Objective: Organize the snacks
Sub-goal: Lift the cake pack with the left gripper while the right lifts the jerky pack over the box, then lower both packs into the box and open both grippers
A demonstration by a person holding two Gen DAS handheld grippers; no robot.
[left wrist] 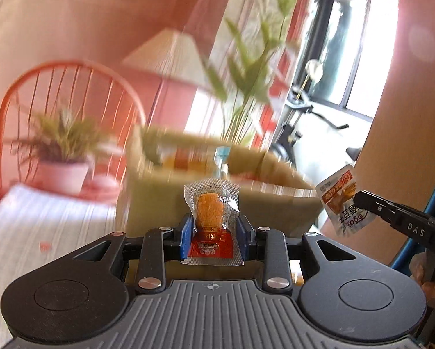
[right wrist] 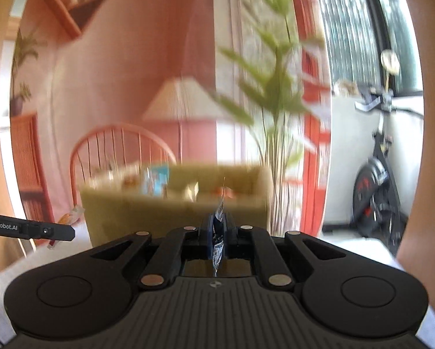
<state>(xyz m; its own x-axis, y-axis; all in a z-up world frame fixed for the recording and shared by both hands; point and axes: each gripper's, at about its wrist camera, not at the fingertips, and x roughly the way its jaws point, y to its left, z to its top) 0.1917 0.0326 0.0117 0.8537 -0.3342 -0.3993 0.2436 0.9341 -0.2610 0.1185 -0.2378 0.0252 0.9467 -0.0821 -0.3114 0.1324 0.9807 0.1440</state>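
My left gripper (left wrist: 214,229) is shut on a clear snack packet with an orange piece and a red label (left wrist: 211,218), held upright in the air. My right gripper (right wrist: 219,229) is shut on a white and blue snack packet (right wrist: 218,226), seen edge-on here; it also shows flat at the right of the left wrist view (left wrist: 341,200). An olive green storage box (left wrist: 217,200) with several snacks inside stands just beyond both grippers, and shows in the right wrist view too (right wrist: 174,206). The left gripper's side (right wrist: 43,229) appears at the left of the right wrist view.
A striped white tablecloth (left wrist: 43,232) covers the table. A small potted plant in a pink pot (left wrist: 62,157) stands at the left, with an orange chair (left wrist: 72,96) behind. A tall plant (right wrist: 275,101), a lamp (right wrist: 182,101) and an exercise bike (right wrist: 374,174) stand beyond.
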